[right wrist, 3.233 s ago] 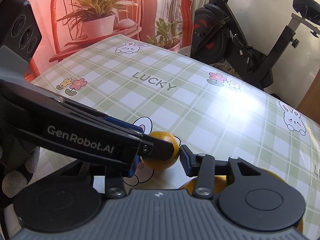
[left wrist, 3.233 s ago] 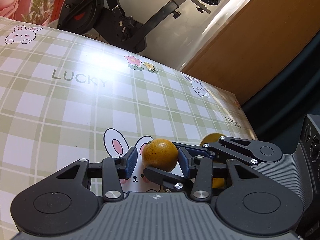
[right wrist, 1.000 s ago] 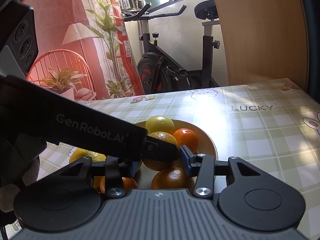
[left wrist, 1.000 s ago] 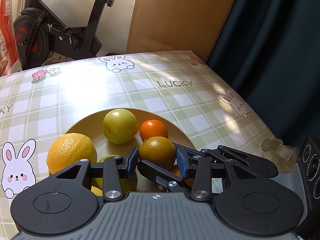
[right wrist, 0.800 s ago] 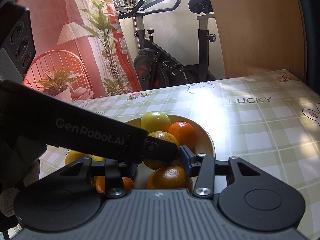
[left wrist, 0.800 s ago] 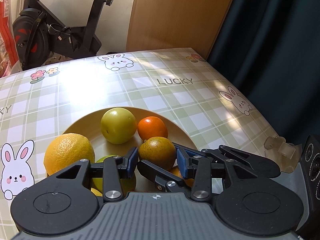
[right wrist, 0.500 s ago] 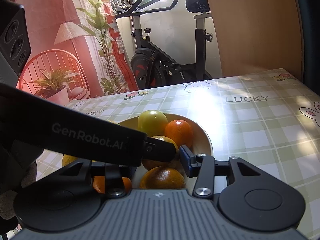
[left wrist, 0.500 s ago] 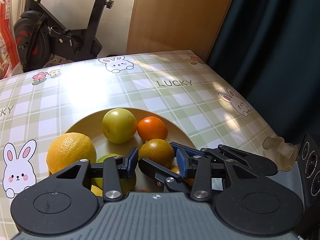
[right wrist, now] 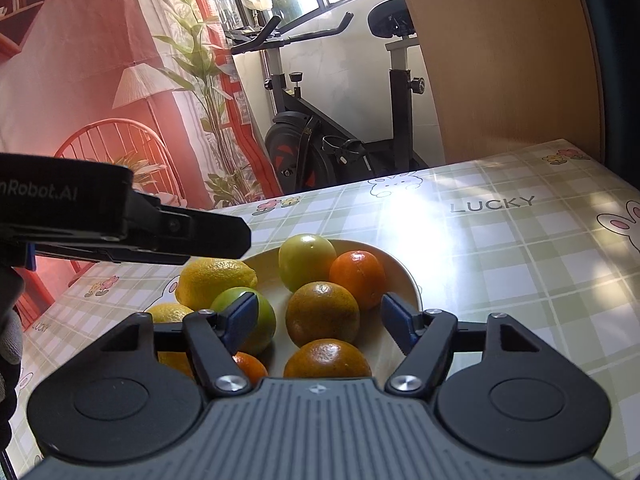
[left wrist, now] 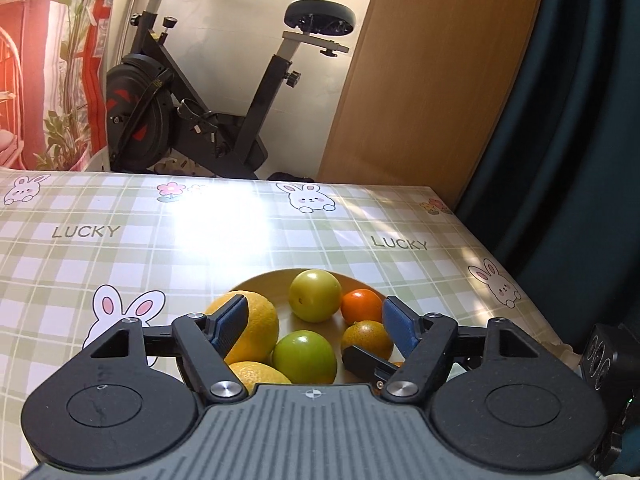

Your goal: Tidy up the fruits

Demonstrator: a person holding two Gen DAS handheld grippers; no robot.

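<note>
just changed: both pairs of my fingers have just been opening; earlier they pinched one brownish-orange mottled citrus fruit between them, and now it sits free in the bowl.
left gripper: fingers spread wide, gripping nothing; it has lifted back from the pile, with fruit below the gap.
right gripper: fingers parted about as wide; the released fruit lies in the gap, pads clear of it.
meaning for the task: i judge this fruit delivered, with both grippers free for another.
bowl: shallow cream round bowl heaped with a yellow lemon, a green round fruit, a yellow-green round fruit and a small bright orange tangerine.
surface: glossy green-and-white checked cloth printed with rabbits, flowers and "lucky".
room: black exercise bike, wooden panel, dark curtain, red backdrop.
</note>
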